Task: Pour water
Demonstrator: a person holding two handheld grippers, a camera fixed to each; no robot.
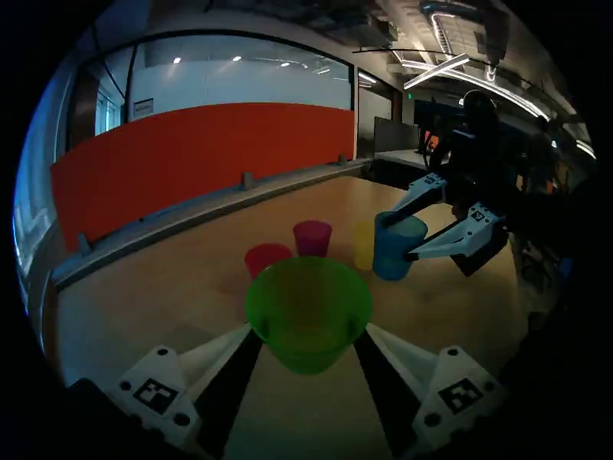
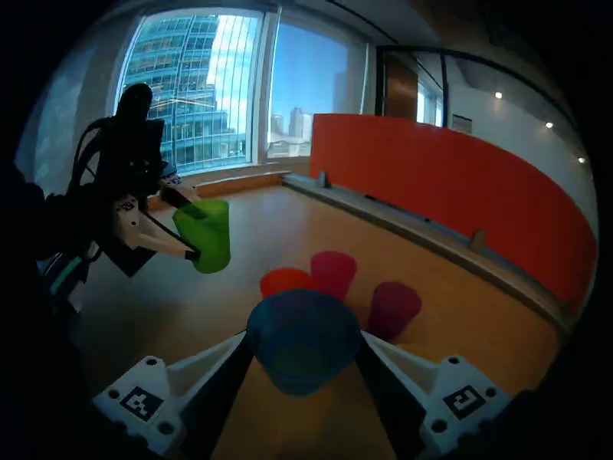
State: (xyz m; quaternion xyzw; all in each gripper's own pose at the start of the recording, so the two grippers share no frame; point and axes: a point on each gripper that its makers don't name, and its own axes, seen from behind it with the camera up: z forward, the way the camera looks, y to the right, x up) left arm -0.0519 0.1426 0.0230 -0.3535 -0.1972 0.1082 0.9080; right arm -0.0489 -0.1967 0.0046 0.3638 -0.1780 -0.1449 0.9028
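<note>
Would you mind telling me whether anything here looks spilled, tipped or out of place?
Nothing stands out: the green translucent plastic cup and the blue plastic cup are held upright, and the wooden table shows no spill.

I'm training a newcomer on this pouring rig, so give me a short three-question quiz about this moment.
1. True or false: the left gripper is shut on the green cup.
2. Which cup does the right gripper hold? A green, B blue, C yellow.
3. Fill in: the red cup stands on the ____.

Key: 1 true. 2 B, the blue cup. 3 table.
</note>
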